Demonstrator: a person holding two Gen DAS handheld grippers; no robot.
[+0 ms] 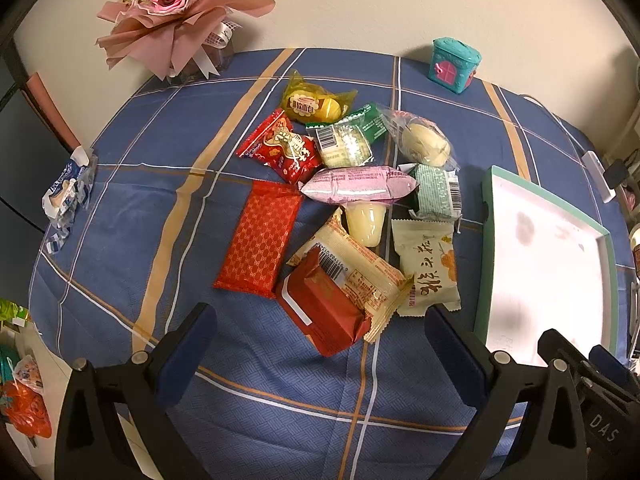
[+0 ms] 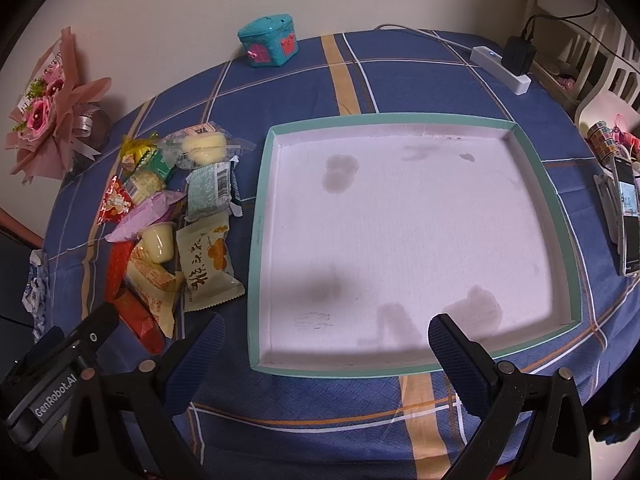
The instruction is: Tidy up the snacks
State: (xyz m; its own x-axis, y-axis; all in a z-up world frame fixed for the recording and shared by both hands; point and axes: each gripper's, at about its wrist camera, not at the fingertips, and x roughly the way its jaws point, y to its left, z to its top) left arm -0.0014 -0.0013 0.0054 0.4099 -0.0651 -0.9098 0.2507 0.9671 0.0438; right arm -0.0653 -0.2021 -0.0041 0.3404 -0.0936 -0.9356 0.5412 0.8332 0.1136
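A pile of wrapped snacks (image 1: 352,200) lies on the blue plaid tablecloth; it also shows at the left of the right wrist view (image 2: 172,224). A dark red packet (image 1: 324,308) lies nearest my left gripper (image 1: 320,332), which is open and empty just in front of it. A shallow white tray with a green rim (image 2: 260,208) stands right of the pile and holds nothing; its rim shows in the left wrist view (image 1: 486,248). My right gripper (image 2: 326,340) is open and empty over the tray's near edge.
A pink flower bouquet (image 1: 176,12) and a teal toy box (image 1: 454,64) stand at the table's back. A crumpled blue-white wrapper (image 1: 68,200) lies at the left edge. A white power strip (image 2: 500,66) and a phone (image 2: 626,216) lie at the right.
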